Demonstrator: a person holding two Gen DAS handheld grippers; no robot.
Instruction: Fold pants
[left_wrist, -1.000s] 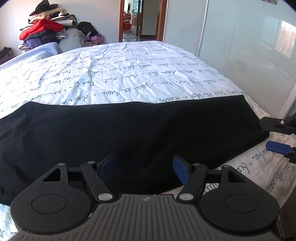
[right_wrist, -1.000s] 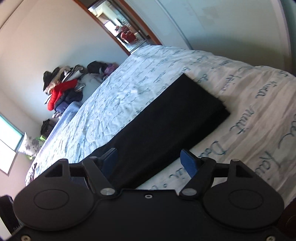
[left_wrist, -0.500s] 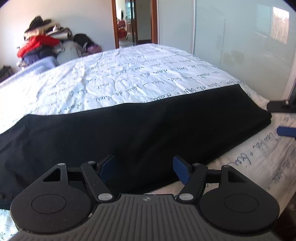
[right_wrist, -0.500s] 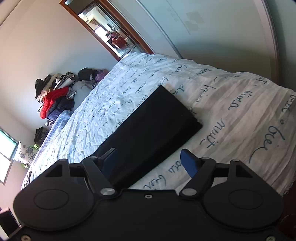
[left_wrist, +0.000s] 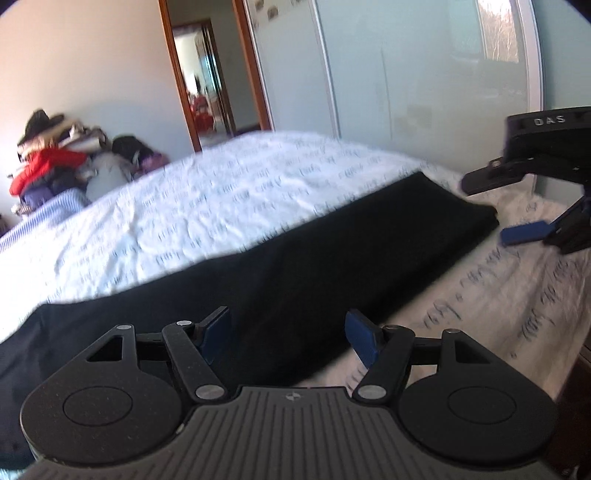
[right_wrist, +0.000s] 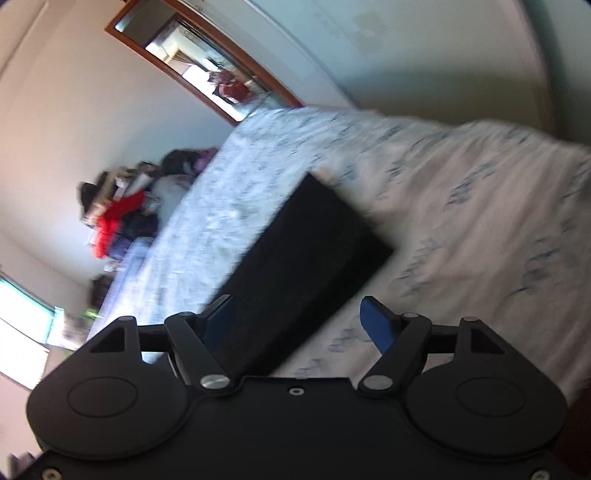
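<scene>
Black pants (left_wrist: 280, 266) lie flat in a long folded strip across a white bed with blue script print (left_wrist: 221, 192). My left gripper (left_wrist: 288, 338) is open and empty, above the strip's near edge. My right gripper (right_wrist: 301, 321) is open and empty, above the strip's right end (right_wrist: 317, 240). The right gripper also shows in the left wrist view (left_wrist: 524, 230), just off the strip's right end. Both views are motion-blurred.
A pile of clothes with a red jacket (left_wrist: 48, 162) sits at the far left of the bed. An open doorway (left_wrist: 207, 85) is behind the bed. A sliding glass wardrobe (left_wrist: 406, 74) lines the right wall. The bed's right edge (left_wrist: 569, 332) is close.
Both grippers have pulled back and tilted upward, so the pants sit lower and farther away in both views. The right gripper now appears larger at the right of the left wrist view.
</scene>
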